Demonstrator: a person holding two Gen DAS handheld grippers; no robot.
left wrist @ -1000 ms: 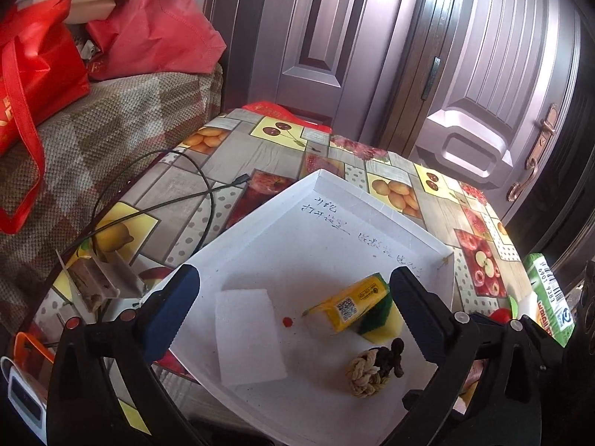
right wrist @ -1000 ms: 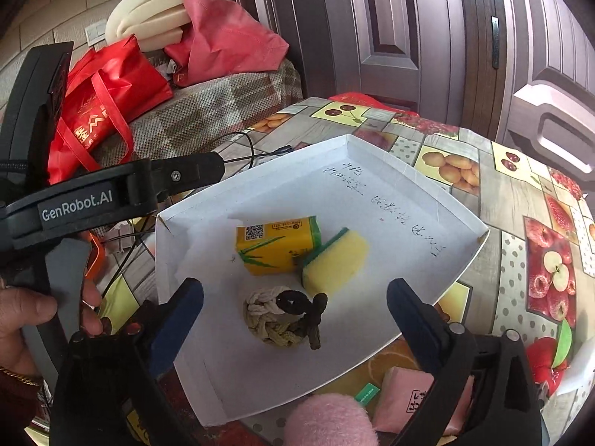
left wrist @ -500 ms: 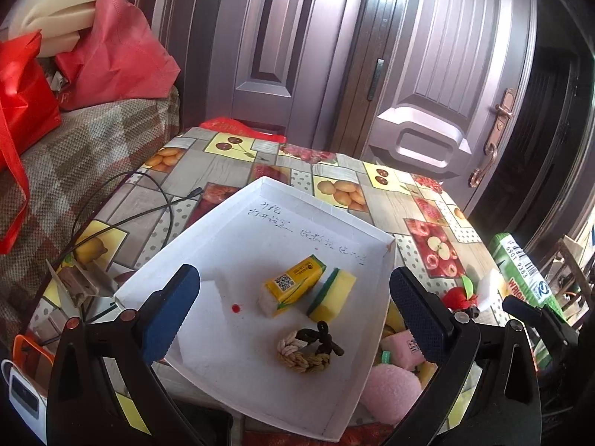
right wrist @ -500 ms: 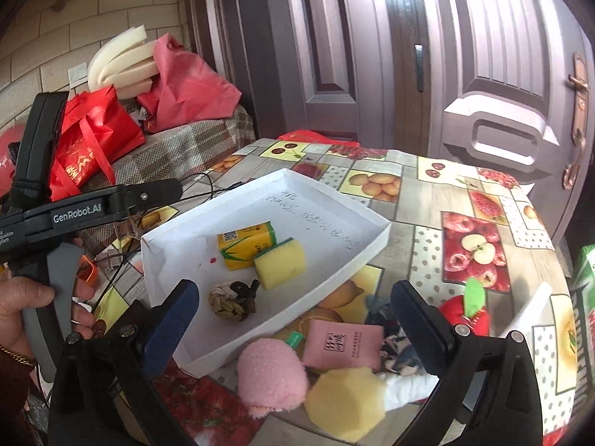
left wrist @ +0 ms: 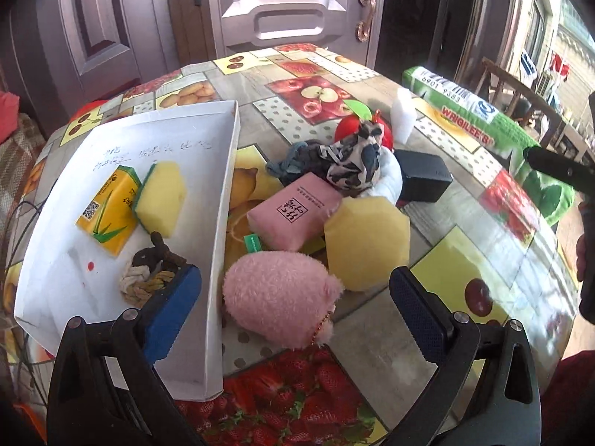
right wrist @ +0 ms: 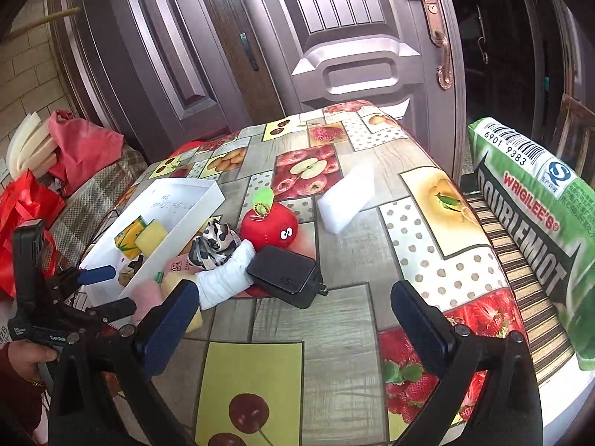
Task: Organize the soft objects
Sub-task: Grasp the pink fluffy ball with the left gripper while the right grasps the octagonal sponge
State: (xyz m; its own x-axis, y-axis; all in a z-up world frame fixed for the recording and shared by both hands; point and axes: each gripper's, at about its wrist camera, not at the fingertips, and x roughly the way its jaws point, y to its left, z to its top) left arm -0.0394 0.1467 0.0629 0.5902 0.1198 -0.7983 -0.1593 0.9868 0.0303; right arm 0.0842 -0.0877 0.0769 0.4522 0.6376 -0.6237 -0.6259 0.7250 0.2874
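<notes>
Two hand-held grippers: left hand-held gripper (left wrist: 295, 286) and right hand-held gripper (right wrist: 293, 301) both spread, empty, likely choosing a next pick
Desk (right wrist: 427, 219): carries everything
White tray (left wrist: 223, 200): at 9 o'clock; holds yellow pack (left wrist: 109, 210), sponge (left wrist: 161, 199), rope knot (left wrist: 147, 278), apparently sorted
Loose pile: 12 o'clock; pink plush (left wrist: 279, 293) nearest, beside tray

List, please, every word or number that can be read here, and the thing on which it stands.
"WRIGILEE'S", "6901 9383": green pillow.
"DOUBLEMIOT", partly covered: same pillow.
Chinese print: pink pack, too blurred.
Handwriting: white tray, unreadable.
QR code, small print: yellow pack, unreadable.
Small label: left gripper, too blurred.
</notes>
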